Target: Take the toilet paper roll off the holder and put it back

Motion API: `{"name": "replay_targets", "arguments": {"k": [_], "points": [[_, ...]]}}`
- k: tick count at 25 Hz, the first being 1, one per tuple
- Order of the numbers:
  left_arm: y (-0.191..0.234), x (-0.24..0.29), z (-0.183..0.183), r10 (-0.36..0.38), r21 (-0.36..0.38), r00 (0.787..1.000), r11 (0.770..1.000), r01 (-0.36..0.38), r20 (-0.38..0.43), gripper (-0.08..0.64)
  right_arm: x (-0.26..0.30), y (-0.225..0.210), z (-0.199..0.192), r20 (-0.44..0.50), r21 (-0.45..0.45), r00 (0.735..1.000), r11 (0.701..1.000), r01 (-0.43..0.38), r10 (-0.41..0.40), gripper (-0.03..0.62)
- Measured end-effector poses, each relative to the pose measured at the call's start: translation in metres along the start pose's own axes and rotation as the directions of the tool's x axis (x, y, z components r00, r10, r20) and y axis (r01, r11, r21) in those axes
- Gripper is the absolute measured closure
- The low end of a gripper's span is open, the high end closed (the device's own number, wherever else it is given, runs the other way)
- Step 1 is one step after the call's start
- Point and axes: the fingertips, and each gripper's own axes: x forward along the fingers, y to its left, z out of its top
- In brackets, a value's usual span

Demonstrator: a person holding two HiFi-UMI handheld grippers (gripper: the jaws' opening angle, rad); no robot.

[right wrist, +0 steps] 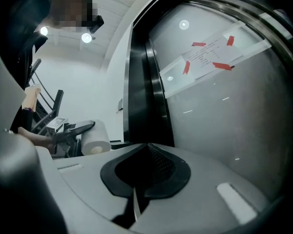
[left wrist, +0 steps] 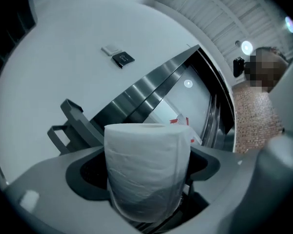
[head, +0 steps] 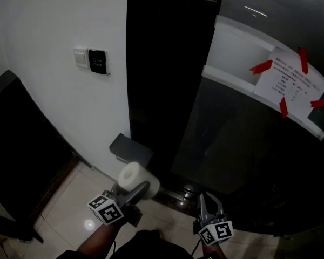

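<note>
Clamping the toilet paper roll (head: 136, 178) by its sides, the left gripper (head: 134, 192) holds it off the dark holder (head: 130, 149), just below and in front of it. The holder sits on the white wall (head: 54, 26). Well right of the holder, by the glass door (head: 232, 144), the right gripper (head: 204, 199) has its jaws pressed together on nothing.

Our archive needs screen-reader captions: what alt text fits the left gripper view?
The left gripper is shut on a white toilet paper roll, clear of the holder. Behind it the grey holder juts from a white wall, beside a dark metal frame.
</note>
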Motion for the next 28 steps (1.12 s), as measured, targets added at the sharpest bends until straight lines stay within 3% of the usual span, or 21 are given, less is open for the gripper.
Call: {"name": "replay_targets", "arguments": {"k": [3, 9, 13, 18, 23, 26, 28], "points": [[-0.003, 0.010, -0.015, -0.056, -0.131, 0.998, 0.990, 0.055, 0.001, 0.106, -0.009, -0.008, 0.000, -0.005, 0.000, 1.000, 1.000, 0.029, -0.029, 0.578], [0.000, 0.025, -0.058, -0.136, -0.341, 0.991, 0.932, 0.126, -0.006, 0.106, -0.023, -0.025, 0.000, -0.018, -0.010, 0.998, 0.998, 0.068, -0.068, 0.578], [0.018, 0.033, -0.082, -0.106, -0.512, 0.994, 0.853, 0.104, 0.024, 0.106, -0.025, -0.038, 0.001, -0.027, -0.019, 0.996, 0.996, 0.084, -0.084, 0.578], [0.035, 0.045, -0.101, -0.087, -0.585, 0.996, 0.807, 0.088, 0.031, 0.106, -0.019, -0.051, 0.003, -0.027, -0.028, 0.996, 0.996, 0.079, -0.080, 0.578], [0.062, 0.051, -0.123, -0.044, -0.672, 0.997, 0.737, 0.074, 0.061, 0.107, -0.010, -0.058, 0.002, -0.034, -0.021, 0.998, 0.998, 0.058, -0.058, 0.578], [0.076, 0.048, -0.127, -0.030, -0.687, 0.996, 0.723, 0.076, 0.078, 0.107, -0.005, -0.060, 0.003, -0.038, -0.023, 0.998, 0.999, 0.042, -0.043, 0.578], [0.080, 0.047, -0.124, -0.038, -0.681, 0.995, 0.727, 0.088, 0.088, 0.107, -0.002, -0.062, 0.002, -0.039, -0.020, 0.999, 0.999, 0.037, -0.037, 0.578]]}}
